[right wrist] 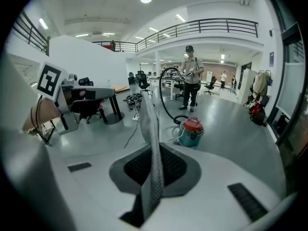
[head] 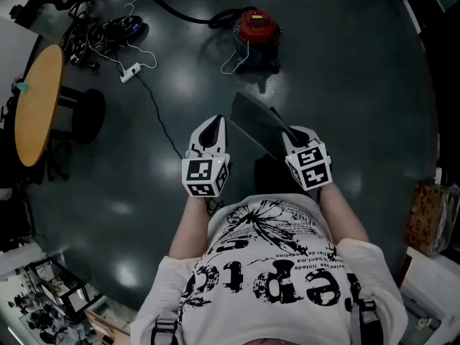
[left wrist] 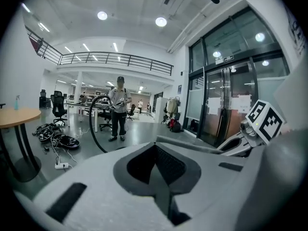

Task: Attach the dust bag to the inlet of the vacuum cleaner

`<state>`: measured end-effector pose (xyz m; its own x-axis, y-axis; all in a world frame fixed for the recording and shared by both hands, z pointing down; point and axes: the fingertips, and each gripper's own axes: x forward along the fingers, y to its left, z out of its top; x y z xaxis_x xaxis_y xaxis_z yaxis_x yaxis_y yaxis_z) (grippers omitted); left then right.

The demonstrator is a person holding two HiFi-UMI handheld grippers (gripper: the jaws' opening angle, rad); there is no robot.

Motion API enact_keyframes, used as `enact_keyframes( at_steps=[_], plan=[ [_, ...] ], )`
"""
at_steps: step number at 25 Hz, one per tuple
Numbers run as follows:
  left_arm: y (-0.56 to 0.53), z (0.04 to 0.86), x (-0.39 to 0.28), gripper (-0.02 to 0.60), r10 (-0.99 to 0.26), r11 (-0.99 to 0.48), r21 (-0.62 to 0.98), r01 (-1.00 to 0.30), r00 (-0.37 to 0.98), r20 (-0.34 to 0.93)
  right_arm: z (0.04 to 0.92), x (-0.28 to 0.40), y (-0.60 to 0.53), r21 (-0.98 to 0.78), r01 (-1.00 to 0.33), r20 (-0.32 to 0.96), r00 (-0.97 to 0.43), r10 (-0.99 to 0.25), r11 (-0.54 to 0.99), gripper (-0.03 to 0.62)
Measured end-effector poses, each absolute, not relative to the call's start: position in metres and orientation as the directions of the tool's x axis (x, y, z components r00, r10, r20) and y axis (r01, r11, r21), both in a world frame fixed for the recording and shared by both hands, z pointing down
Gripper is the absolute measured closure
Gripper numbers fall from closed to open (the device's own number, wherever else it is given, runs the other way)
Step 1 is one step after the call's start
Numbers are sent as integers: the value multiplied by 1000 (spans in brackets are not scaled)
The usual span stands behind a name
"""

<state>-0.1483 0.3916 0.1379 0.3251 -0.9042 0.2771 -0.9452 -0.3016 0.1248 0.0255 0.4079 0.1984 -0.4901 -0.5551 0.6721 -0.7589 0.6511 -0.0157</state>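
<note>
The vacuum cleaner (head: 256, 33), a small canister with a red top, stands on the dark floor ahead of me; it also shows in the right gripper view (right wrist: 192, 131). A black hose (head: 176, 9) runs from it. My right gripper (head: 290, 132) is shut on a flat grey dust bag (head: 255, 124), which is held in the air and seen edge-on between the jaws (right wrist: 153, 143). My left gripper (head: 213, 126) is level with it on the left, apart from the bag, its jaws together with nothing between them (left wrist: 156, 150). The bag's edge (left wrist: 192, 146) shows just beyond it.
A round wooden table (head: 34, 103) stands at far left, with tangled cables (head: 97, 34) and a power strip (head: 131, 72) beyond it. A person (right wrist: 190, 78) stands behind the vacuum cleaner holding the hose. Glass doors (left wrist: 226, 105) and boxes (head: 428, 218) lie to the right.
</note>
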Motion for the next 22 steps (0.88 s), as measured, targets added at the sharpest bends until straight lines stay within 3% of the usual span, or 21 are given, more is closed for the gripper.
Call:
enact_keyframes(
  at_steps=[10,22],
  plan=[
    [218,127,-108,578,-913,-266,102,-959,285,292,193,66,237,-23,-684,683,-543,-488,729,571],
    [120,172,-96,578,-865,-289,152,-945,326,382,215,72,114,-1,-637,715,-539,-445,771,571]
  ],
)
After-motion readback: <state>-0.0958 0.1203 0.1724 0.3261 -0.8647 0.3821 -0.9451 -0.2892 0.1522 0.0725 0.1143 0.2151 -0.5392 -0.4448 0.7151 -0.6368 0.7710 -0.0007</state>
